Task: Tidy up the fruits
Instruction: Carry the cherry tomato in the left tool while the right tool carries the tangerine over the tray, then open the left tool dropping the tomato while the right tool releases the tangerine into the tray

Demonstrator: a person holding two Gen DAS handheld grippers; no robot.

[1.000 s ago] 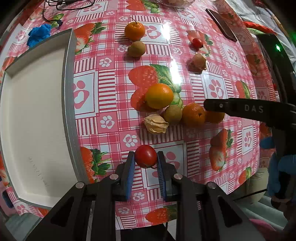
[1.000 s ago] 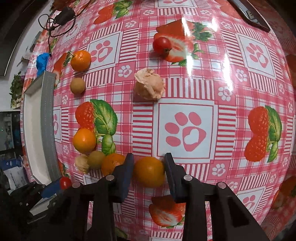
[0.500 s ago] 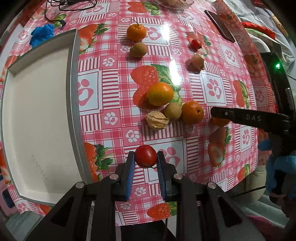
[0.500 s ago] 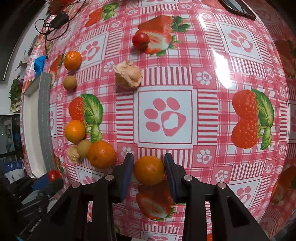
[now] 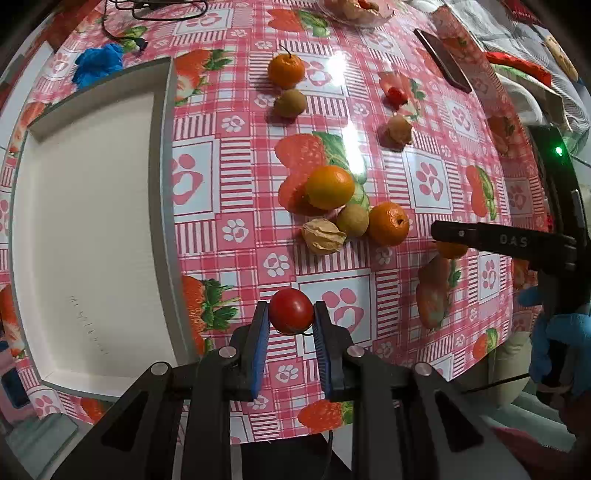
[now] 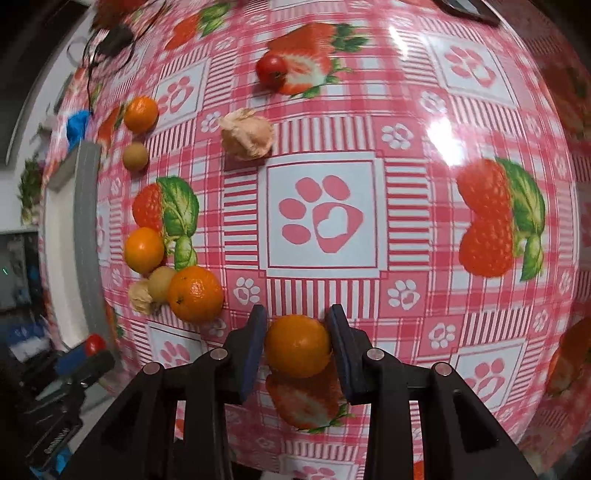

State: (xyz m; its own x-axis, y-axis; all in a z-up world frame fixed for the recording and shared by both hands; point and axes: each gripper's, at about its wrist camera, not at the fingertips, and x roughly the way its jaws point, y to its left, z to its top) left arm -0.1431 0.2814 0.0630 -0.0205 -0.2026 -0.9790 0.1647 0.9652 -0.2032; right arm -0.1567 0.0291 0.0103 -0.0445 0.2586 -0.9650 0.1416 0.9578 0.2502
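My left gripper (image 5: 290, 317) is shut on a small red tomato (image 5: 291, 311), held above the tablecloth just right of the white tray (image 5: 162, 229). My right gripper (image 6: 298, 345) is shut on an orange (image 6: 297, 345) near the table's front edge; in the left wrist view that gripper (image 5: 448, 240) shows at the right with the orange (image 5: 450, 250) peeking below it. On the cloth lie an orange (image 5: 330, 187), a second orange (image 5: 388, 223), a tan round fruit (image 5: 352, 220) and a husked physalis (image 5: 323, 236) in a cluster.
Farther back sit a stemmed orange (image 5: 286, 71), a brownish round fruit (image 5: 290, 103), a small tomato (image 5: 397, 95) and another husked fruit (image 5: 399, 130). A dark phone (image 5: 442, 60), a blue wad (image 5: 98, 62), cables and a bowl (image 5: 352, 11) lie at the far edge.
My right gripper has carried its orange rightward, away from the fruit cluster toward the table's edge. The left gripper with the tomato has barely shifted.
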